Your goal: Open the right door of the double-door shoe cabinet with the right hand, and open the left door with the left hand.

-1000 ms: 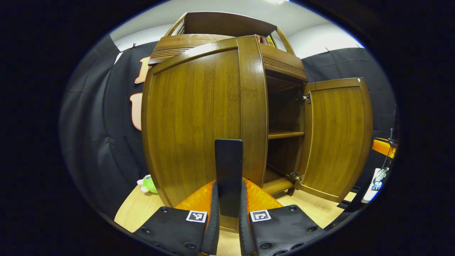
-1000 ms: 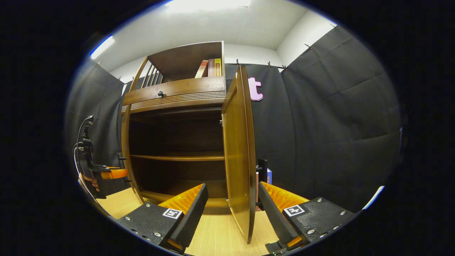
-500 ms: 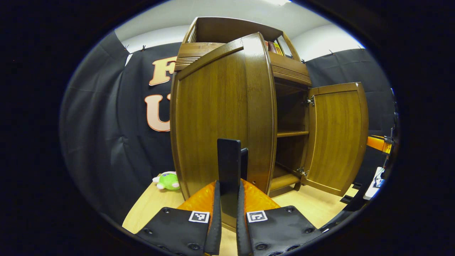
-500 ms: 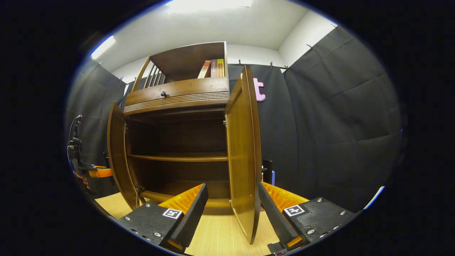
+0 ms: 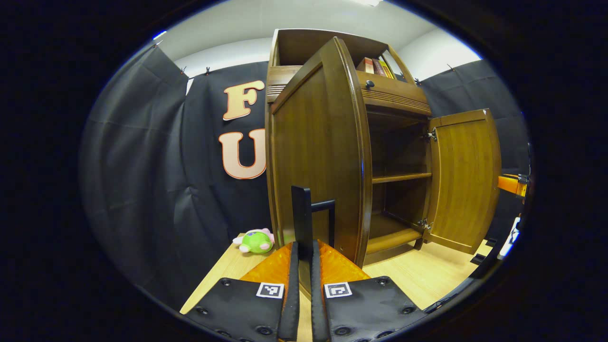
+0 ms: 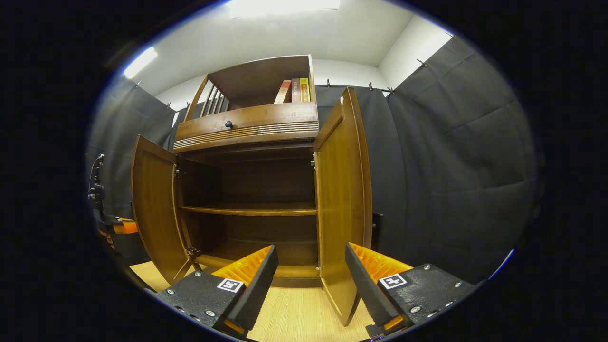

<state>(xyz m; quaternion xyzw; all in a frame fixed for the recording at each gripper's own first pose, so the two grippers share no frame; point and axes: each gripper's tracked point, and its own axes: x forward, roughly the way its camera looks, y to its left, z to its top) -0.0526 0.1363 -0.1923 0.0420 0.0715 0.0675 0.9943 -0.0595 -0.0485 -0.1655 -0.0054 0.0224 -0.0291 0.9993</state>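
Since the earlier frames, the left door [image 5: 323, 156] has swung further out, now standing nearly edge-on in the left gripper view. Left hand-held gripper [image 5: 304, 266] has its fingers closed narrowly on the door's black handle [image 5: 304, 213], apparently clamping it. Right hand-held gripper [image 6: 311, 270] is spread wide, holding nothing, with the right door [image 6: 339, 204] between its fingers and just beyond them, fully open. Shoe cabinet [image 6: 247, 190] stands on the floor [image 6: 294, 323], shelves exposed.

Black cloth walls [image 6: 451, 156], white ceiling [image 6: 294, 33], pale wood floor [image 5: 427, 280]
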